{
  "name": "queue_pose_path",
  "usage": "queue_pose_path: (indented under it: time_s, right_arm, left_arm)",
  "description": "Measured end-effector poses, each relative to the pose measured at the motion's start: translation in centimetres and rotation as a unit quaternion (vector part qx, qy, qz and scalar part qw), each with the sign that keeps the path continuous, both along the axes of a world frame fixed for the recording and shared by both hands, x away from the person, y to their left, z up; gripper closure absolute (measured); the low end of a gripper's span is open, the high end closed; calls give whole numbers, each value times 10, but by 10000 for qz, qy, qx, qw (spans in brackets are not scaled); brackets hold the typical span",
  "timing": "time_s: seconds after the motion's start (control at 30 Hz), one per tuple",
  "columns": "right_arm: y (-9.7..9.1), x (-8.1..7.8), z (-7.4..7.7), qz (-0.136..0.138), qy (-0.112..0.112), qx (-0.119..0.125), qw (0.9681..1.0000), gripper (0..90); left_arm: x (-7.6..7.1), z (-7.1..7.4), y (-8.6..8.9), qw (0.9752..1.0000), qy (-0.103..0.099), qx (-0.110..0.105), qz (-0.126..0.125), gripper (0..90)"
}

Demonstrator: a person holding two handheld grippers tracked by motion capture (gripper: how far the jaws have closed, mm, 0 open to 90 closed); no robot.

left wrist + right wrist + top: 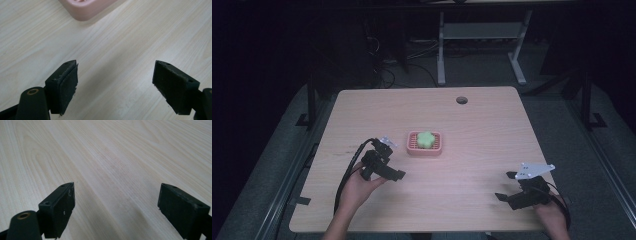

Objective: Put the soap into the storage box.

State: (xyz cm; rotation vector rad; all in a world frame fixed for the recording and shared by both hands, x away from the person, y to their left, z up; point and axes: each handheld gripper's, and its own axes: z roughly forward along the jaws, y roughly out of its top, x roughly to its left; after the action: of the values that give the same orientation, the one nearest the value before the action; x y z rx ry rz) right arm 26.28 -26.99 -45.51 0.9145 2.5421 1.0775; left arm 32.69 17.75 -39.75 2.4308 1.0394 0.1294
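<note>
We see a light wooden table (472, 150) with a pink soap dish (424, 143) resting near its middle, and on the dish sits a pale green, flower-shaped piece (426, 139), perhaps a soap or a sponge; the high view is too dim for us to say which. The left gripper (392, 162) is held in the person's left hand (359, 185) just left of and slightly nearer than the dish, apart from it, with its cable (349, 170) looping back along the forearm. In the left gripper view we find its jaws spread wide with nothing but bare wood between them, and a corner of the pink dish (87, 8) lies ahead at the top edge. The right gripper (507, 187) is held by the right hand (552, 212) near the table's front right corner, well apart from the dish, its grey three-cornered plate (532, 171) on top. In the right gripper view its jaws likewise stand wide apart and grasp nothing, above plain wood grain. A round cable hole (462, 100) lies near the far edge of the table.
</note>
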Motion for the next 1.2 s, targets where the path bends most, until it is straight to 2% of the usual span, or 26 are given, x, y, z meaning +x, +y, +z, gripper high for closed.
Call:
queue_pose_path:
  time_s: [0.6, 0.93, 1.07, 1.2]
  right_arm:
    - [0, 0, -2, -37, 44, -4, 10000, 138]
    - [0, 1, -3, -75, 79, -17, 9999, 137]
    - [1, 1, -4, -66, 91, -54, 9999, 138]
    - [2, 2, -5, -68, 129, -50, 9999, 138]
  left_arm:
    - [-24, -6, 17, 9999, -73, -129, 29, 205]
    - [-36, -14, 29, 9998, -77, -177, 78, 204]
    - [-42, -19, 39, 9994, -85, -274, 179, 204]
    - [-48, -22, 46, 9993, -128, -272, 242, 204]
